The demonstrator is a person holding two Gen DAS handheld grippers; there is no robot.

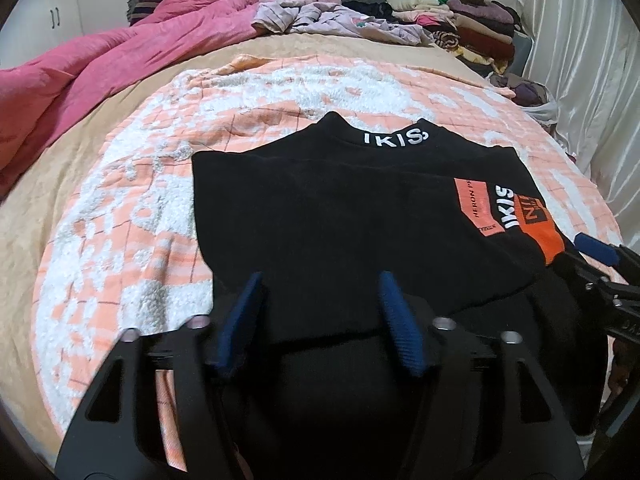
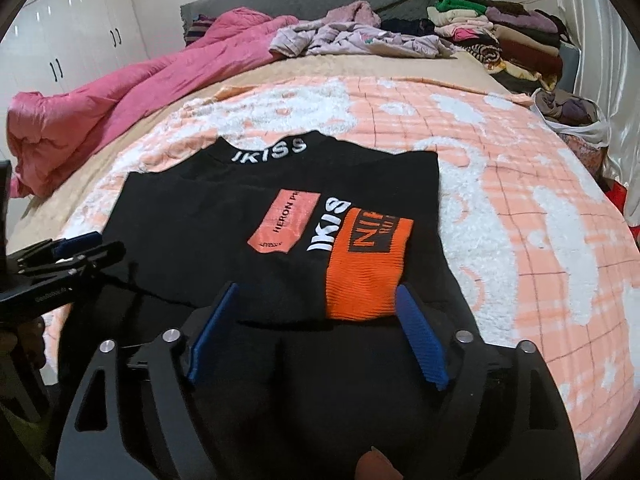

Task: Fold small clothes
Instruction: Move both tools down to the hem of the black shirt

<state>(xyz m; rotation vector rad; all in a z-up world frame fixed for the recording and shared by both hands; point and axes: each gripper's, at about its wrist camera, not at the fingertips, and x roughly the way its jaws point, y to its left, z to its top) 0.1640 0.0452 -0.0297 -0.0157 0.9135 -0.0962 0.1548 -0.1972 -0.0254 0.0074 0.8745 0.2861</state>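
Note:
A small black top (image 1: 340, 216) with white "IKISS" lettering at the collar lies on the bed, sleeves folded in; it also shows in the right wrist view (image 2: 224, 240). An orange cuff (image 2: 368, 268) and a salmon patch (image 2: 286, 220) lie on top. My left gripper (image 1: 320, 292) is open over the near left hem, its blue pads apart, with the cloth below them. My right gripper (image 2: 316, 304) is open over the near right hem by the orange cuff. Each gripper shows at the edge of the other's view.
The top rests on a peach and white fleece blanket (image 1: 120, 208) over a tan sheet. A pink duvet (image 1: 80, 80) lies at the left. Loose lilac clothes (image 1: 340, 20) and a stack of folded clothes (image 1: 472, 20) sit at the far end, a white curtain (image 1: 592, 80) at the right.

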